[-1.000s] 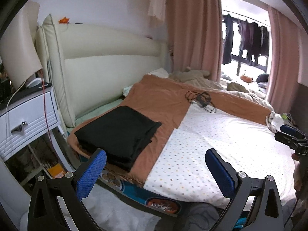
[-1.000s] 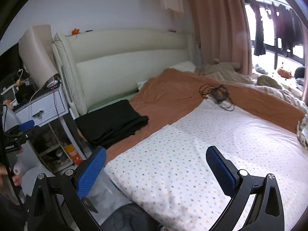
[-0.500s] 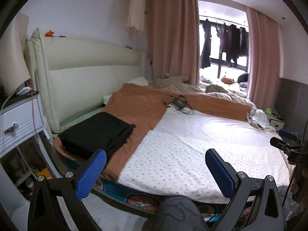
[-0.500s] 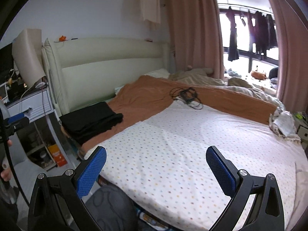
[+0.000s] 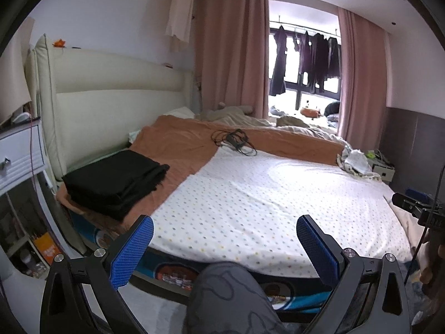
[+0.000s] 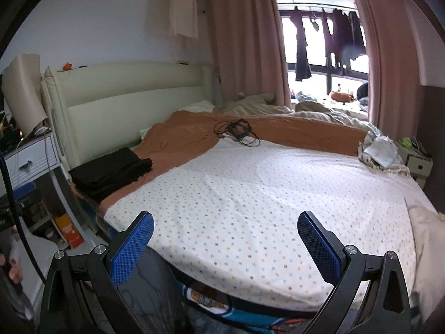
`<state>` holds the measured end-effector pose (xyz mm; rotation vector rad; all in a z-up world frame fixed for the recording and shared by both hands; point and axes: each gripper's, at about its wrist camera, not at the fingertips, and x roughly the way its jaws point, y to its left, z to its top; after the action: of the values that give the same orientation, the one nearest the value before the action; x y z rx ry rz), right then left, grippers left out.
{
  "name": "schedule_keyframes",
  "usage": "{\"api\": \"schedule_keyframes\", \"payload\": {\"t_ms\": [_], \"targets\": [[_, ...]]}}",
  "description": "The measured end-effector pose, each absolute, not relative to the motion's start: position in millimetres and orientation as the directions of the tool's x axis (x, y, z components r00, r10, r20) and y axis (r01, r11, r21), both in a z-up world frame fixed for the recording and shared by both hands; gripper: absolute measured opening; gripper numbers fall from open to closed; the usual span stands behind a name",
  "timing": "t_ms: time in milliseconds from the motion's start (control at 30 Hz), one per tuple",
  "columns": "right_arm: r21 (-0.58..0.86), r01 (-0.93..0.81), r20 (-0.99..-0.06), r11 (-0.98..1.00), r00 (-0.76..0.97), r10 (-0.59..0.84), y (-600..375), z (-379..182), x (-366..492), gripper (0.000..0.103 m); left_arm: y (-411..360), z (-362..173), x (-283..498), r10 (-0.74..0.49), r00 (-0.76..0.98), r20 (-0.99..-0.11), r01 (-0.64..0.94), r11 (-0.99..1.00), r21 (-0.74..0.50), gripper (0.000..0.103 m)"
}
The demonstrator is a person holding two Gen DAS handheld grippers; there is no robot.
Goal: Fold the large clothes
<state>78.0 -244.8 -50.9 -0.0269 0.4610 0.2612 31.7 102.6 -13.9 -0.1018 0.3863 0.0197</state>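
Observation:
A folded black garment (image 5: pixel 116 181) lies on the left corner of the bed on an orange blanket (image 5: pixel 178 144); it also shows in the right wrist view (image 6: pixel 111 172). My left gripper (image 5: pixel 224 239) is open and empty, held off the bed's near edge. My right gripper (image 6: pixel 225 239) is open and empty, over the near edge of the white dotted sheet (image 6: pixel 250 194). The right gripper also shows at the right edge of the left wrist view (image 5: pixel 417 208). A crumpled pale cloth (image 6: pixel 381 150) lies at the bed's far right.
A black cable bundle (image 5: pixel 233 140) lies mid-bed. A white nightstand (image 5: pixel 19 153) stands left of the cream headboard (image 5: pixel 111 100). Pink curtains (image 5: pixel 230 55) frame a window with hanging dark clothes. My patterned knee (image 5: pixel 222 295) is below the left gripper.
Both grippers have pulled back and risen away from the bed, so more of the room shows. The black garment now sits farther off. Both stay open.

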Motion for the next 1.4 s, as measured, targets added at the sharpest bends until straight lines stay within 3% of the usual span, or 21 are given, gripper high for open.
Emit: {"api": "schedule_keyframes", "payload": {"t_ms": [733,1400], "targets": [[0.125,-0.150,-0.446,0.981,0.875,0.190,-286.0,-88.1,18.6,0.103,80.8,-31.1,-2.7,-0.042,0.937,-0.347,0.024,0.998,-0.058,0.103],[0.093,-0.154,-0.425,0.984,0.887,0.179,-268.6,-87.4,17.2,0.103,86.3,-29.7,-4.6,-0.025,0.938,-0.344,0.007,0.999,-0.054,0.103]]}}
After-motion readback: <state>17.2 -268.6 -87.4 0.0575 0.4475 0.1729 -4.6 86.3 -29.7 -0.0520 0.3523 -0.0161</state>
